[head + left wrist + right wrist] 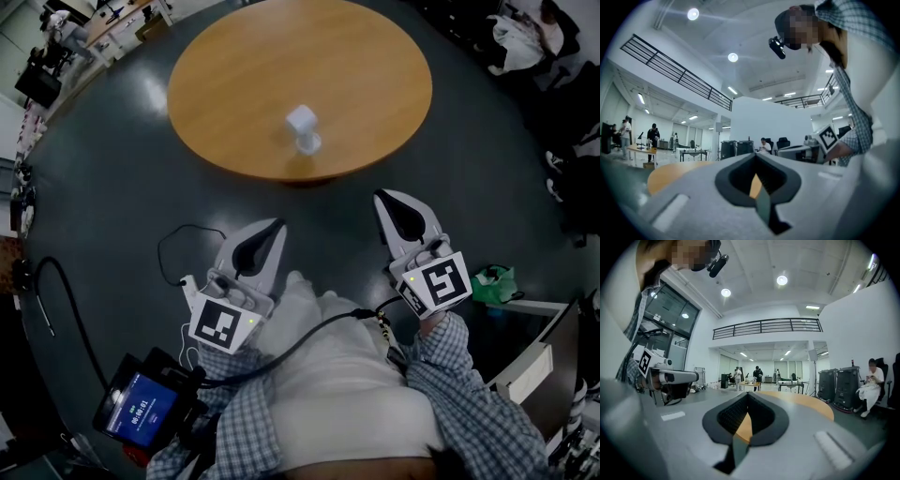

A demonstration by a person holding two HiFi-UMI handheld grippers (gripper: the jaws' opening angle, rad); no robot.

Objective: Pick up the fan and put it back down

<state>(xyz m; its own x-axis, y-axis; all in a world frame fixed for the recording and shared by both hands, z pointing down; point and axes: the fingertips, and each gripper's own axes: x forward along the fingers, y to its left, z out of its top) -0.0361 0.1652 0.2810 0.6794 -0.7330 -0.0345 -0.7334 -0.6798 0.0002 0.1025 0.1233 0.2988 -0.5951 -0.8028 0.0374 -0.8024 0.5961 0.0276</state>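
Fan: the small white plastic fan (303, 128) is standing upright on the round wooden table (234, 84). It is sitting toward the table's near edge, about midway between its left and right edges, and nothing is touching it.
Left gripper: the grey left gripper (274, 228) with black pads is hovering over the dark floor (122, 187), short of the table's near edge. It is pointing toward the table and is well apart from the fan.
Left jaws: they are meeting at the tips with nothing between them (only a sliver of the wooden top is showing through the hollow behind the tips).
Right gripper: the matching grey right gripper (386, 200) is hovering beside the left one, a little nearer the table's near edge. It is likewise well apart from the fan.
Right jaws: they are pressing together tip to tip and holding nothing.
Sleeves: checked shirt sleeves (469, 375) are reaching to both grippers.
Other things: a small black device with a lit blue screen (141, 405) is showing at the lower left of the head view. A thin black cable (183, 246) is looping over the floor by the left gripper. A crumpled green thing (494, 281) is lying on the floor to the right of the right gripper.
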